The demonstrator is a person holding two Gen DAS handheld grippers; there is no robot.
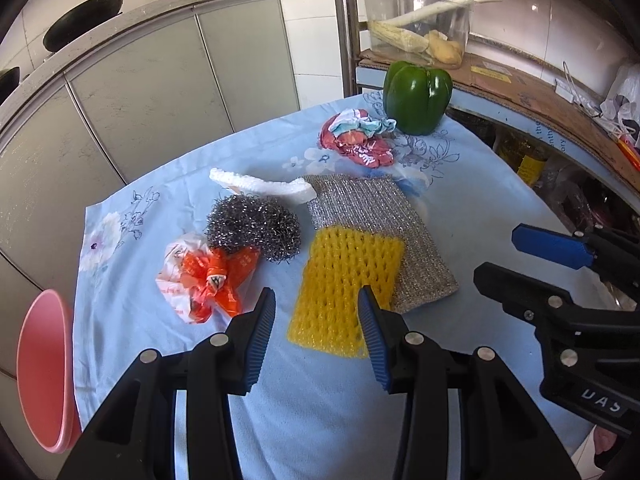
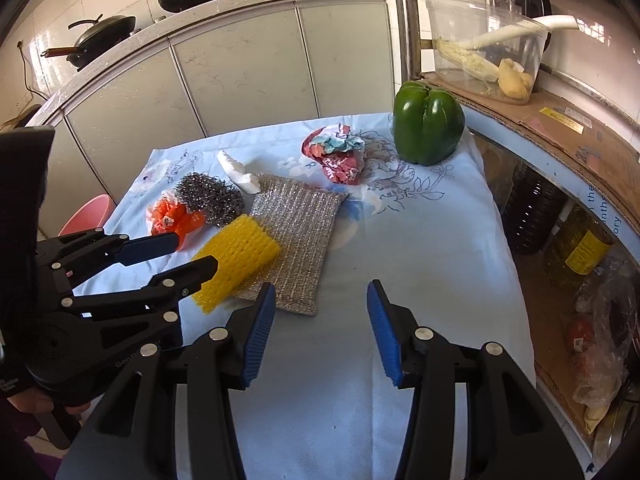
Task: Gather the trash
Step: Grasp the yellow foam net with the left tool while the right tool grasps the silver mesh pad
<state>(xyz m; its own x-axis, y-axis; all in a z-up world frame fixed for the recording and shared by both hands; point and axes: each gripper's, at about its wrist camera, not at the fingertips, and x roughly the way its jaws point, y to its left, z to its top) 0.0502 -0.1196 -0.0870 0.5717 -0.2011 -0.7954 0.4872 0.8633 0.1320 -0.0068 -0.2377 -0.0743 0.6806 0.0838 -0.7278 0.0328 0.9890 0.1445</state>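
Left wrist: crumpled orange-and-white wrapper [image 1: 204, 276] beside wide, empty left claw [image 1: 316, 312].

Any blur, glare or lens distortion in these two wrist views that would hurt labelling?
Left wrist view: sharp, strong fisheye bending of the cabinet, dark corners, daylight glare on the back wall. Right wrist view: also sharp, the same bending, soft shadows on the cloth, glints on the green pepper.

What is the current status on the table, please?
Left hand-held gripper open over yellow foam net. Right hand-held gripper open, empty. Orange wrapper uncollected. Steel scourer touches it.
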